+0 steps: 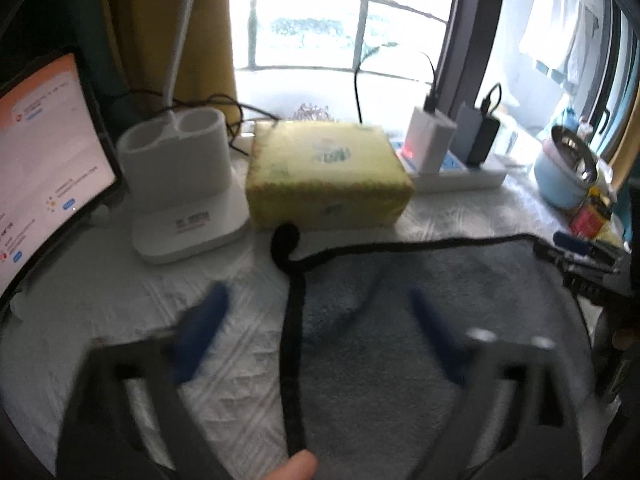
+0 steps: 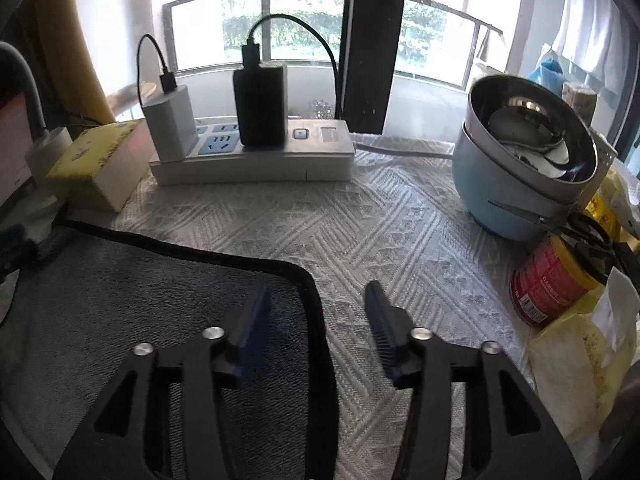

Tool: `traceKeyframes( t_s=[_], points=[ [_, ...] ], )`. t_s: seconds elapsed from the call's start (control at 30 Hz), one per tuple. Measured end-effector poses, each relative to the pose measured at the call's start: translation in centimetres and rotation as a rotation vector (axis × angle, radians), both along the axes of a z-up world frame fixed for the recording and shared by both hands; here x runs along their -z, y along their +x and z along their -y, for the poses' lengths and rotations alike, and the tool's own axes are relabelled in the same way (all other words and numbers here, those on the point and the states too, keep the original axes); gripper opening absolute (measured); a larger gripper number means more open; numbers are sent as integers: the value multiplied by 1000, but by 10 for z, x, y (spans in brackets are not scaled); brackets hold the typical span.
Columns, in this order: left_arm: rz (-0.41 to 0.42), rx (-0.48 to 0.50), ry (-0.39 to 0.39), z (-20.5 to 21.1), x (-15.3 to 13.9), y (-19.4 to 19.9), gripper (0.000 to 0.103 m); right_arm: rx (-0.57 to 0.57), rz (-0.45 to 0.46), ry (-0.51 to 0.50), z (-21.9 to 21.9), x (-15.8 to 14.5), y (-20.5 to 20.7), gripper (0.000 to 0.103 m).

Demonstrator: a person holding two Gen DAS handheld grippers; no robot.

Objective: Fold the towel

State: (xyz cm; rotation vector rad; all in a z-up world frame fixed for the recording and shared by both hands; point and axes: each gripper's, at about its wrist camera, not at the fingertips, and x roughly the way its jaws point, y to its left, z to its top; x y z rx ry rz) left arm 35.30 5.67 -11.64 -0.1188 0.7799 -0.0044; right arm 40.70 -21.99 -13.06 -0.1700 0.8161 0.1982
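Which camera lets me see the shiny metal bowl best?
The right wrist view. There the metal bowl is large and sharp, sitting on a light blue pot, and you can see inside it. In the left wrist view, the bowl is small, blurry and off at the right edge.

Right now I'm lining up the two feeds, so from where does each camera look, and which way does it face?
Left wrist: sits behind the left claw, open, facing the grey black-edged towel, the yellow tissue pack and the window; a thumb tip shows at the bottom edge.
Right wrist: sits behind the right claw, open, straddling the towel's right edge, facing the white power strip and the blue steel-lined pot.
Shared: towel, tissue pack, power strip, pot.
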Motion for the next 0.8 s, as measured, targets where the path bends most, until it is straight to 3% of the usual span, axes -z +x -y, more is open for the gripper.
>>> traceKeyframes(
  t_s=[0.3,0.8],
  points=[
    [39,-4,33,3,-20,-20,99,-2,20,9,-1,-12,-16,60],
    [75,8,3,14,-36,-70,99,-41,73,40,-5,-43,-70,60]
  ],
)
